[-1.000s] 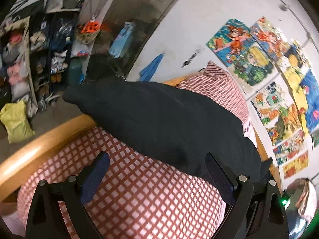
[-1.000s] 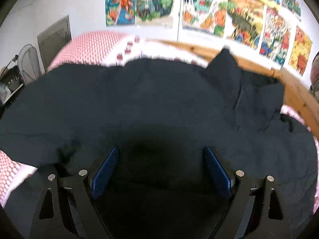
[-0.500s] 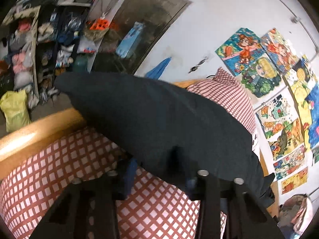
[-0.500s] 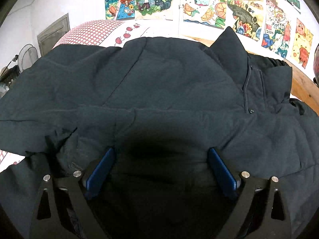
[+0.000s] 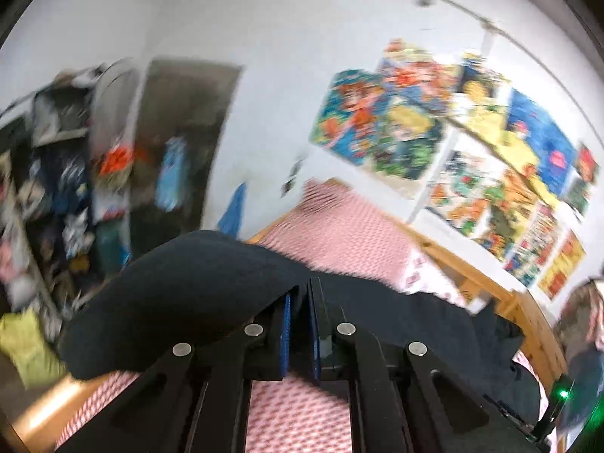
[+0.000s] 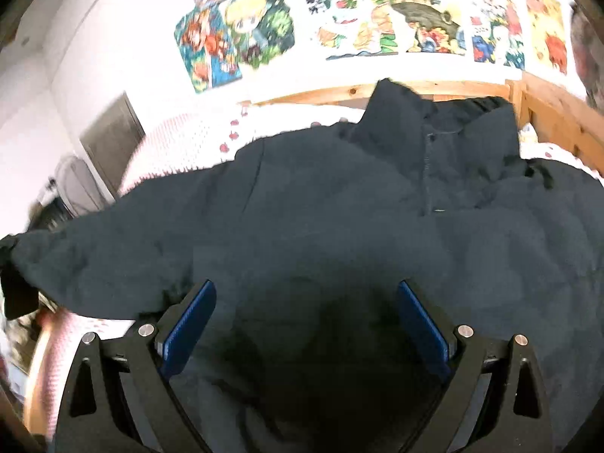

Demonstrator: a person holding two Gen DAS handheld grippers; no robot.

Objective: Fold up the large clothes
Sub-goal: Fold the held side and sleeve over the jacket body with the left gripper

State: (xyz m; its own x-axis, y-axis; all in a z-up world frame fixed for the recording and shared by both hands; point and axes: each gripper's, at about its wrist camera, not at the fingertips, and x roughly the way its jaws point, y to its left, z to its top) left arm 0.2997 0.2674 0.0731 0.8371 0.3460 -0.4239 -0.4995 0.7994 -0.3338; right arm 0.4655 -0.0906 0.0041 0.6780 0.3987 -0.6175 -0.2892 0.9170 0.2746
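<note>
jacket (image 6: 339,207) covers bed (image 6: 547,113)

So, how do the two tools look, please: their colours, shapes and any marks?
Both look alike. The left tool and the right tool each have two black angular fingers with triangular cut-outs and round silver bolt heads. The inner faces carry flat blue ribbed pads. No cables, sleeves or printed marks show.

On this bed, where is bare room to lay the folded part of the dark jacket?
Bare pink checked sheet shows below the left gripper, beside the wooden bed rail. A paler strip lies beyond the dark navy jacket. The middle is crowded.
</note>
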